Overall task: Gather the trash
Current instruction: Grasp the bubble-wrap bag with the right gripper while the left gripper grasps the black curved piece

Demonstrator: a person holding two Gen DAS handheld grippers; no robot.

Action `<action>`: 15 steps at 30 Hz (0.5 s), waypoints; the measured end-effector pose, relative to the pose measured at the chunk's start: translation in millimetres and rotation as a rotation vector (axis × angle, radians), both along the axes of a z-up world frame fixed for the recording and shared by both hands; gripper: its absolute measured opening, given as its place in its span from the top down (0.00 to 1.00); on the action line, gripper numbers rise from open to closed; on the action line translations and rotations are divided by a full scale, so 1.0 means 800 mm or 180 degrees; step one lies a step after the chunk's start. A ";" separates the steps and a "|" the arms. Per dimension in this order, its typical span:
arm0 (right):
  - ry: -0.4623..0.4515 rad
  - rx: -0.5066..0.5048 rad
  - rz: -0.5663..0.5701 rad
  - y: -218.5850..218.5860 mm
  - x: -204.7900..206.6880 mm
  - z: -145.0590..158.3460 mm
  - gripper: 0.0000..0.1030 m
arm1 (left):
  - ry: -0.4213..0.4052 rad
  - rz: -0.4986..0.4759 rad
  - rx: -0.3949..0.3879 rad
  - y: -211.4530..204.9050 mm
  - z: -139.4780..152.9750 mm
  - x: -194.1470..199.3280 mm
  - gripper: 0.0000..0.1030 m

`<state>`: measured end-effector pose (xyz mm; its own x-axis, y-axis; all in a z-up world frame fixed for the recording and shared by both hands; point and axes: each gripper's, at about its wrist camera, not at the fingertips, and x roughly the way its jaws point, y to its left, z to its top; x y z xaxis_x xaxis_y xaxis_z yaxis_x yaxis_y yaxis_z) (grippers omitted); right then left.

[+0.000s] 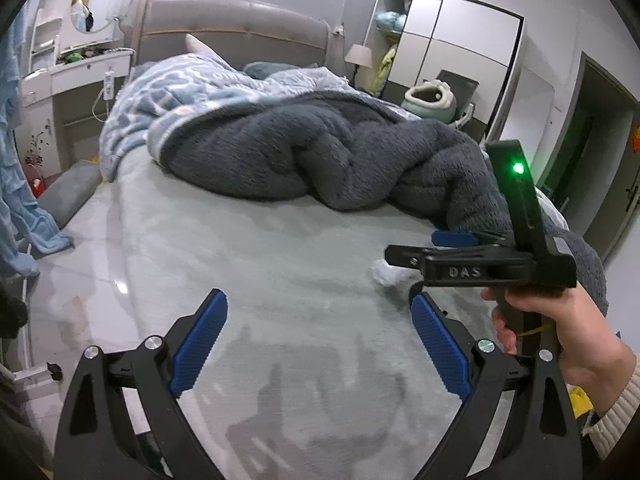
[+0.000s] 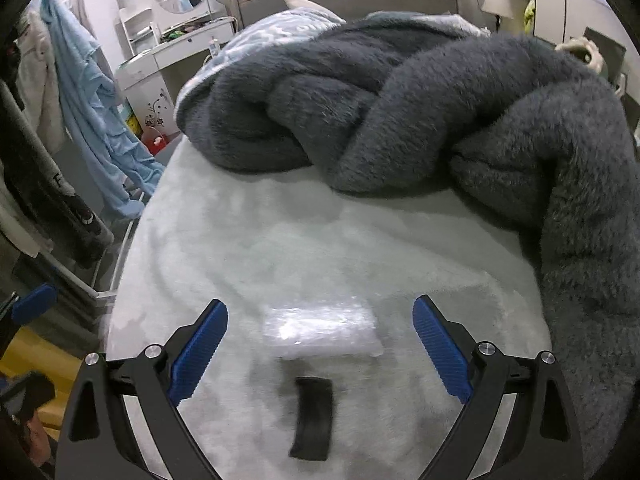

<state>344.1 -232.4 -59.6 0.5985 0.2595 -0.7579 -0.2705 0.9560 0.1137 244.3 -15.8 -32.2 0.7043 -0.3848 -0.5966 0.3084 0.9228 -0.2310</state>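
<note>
A crumpled clear plastic wrapper (image 2: 322, 330) lies on the pale bed sheet (image 2: 280, 248), between the open blue fingers of my right gripper (image 2: 320, 320) and just beyond their tips. A small black strip (image 2: 313, 416) lies on the sheet nearer to the camera. In the left wrist view the wrapper (image 1: 388, 272) shows as a white lump partly hidden behind my right gripper (image 1: 412, 250), held side-on by a hand. My left gripper (image 1: 318, 314) is open and empty above the sheet, left of the wrapper.
A bunched dark grey fleece blanket (image 2: 440, 112) and a blue patterned quilt (image 1: 188, 92) cover the far half of the bed. The bed's left edge drops to a tiled floor (image 1: 80, 264). Clothes (image 2: 88, 100) hang at the left. A wardrobe (image 1: 452, 52) stands at the back right.
</note>
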 end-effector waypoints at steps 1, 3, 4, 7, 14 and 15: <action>0.0024 0.0001 -0.0005 -0.001 0.002 -0.003 0.08 | 0.0009 -0.0021 -0.0005 -0.005 -0.003 0.000 0.08; 0.0082 -0.0021 0.0009 0.000 0.005 -0.012 0.08 | 0.0029 -0.0045 -0.0002 -0.014 -0.006 0.003 0.08; 0.0114 -0.0025 0.0025 0.000 0.006 -0.016 0.08 | 0.0051 -0.0067 0.0000 -0.020 -0.009 0.005 0.08; 0.0156 -0.0062 0.0043 0.000 0.009 -0.026 0.08 | 0.0120 -0.0105 0.0005 -0.032 -0.018 0.010 0.08; 0.0211 0.0130 0.0144 -0.007 0.010 -0.031 0.37 | 0.0201 -0.0215 0.0038 -0.063 -0.033 0.018 0.08; 0.0212 0.0159 0.0159 -0.009 0.010 -0.031 0.37 | 0.0207 -0.0226 0.0039 -0.066 -0.034 0.019 0.08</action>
<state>352.0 -239.5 -84.2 0.5327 0.3261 -0.7810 -0.3079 0.9342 0.1801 259.2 -68.8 -59.5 0.6350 -0.4247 -0.6452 0.3578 0.9020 -0.2416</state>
